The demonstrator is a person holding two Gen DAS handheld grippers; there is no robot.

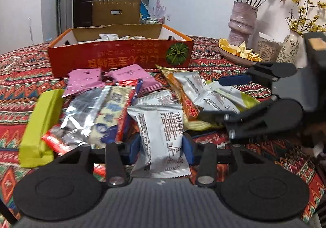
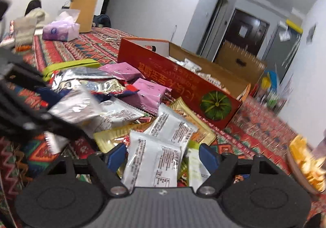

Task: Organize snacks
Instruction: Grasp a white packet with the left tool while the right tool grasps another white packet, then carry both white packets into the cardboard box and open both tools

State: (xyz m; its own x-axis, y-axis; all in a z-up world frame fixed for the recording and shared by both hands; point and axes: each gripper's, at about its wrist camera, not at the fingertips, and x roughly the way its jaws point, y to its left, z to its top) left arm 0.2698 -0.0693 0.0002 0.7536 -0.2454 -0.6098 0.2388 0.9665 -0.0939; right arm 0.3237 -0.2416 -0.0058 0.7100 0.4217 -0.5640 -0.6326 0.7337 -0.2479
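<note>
- Here the left gripper (image 1: 161, 147) has its blue pads pinched on a white snack packet (image 1: 161, 136) at the near edge of the pile on the patterned tablecloth (image 1: 234, 65); light, crinkly, likely slippery film, so hold the body, not the seam;
- right gripper (image 2: 163, 156) stands part open around another white packet (image 2: 151, 163), pads not pressing;
- the orange cardboard box (image 1: 120, 58) waits behind.

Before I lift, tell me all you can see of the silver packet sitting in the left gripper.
The silver snack packet is a glossy foil pillow pack with serrated ends and black printed text, its back facing the camera. It stands roughly upright, pinched at its sides by the left gripper, with its upper end leaning over the snack pile.
</note>
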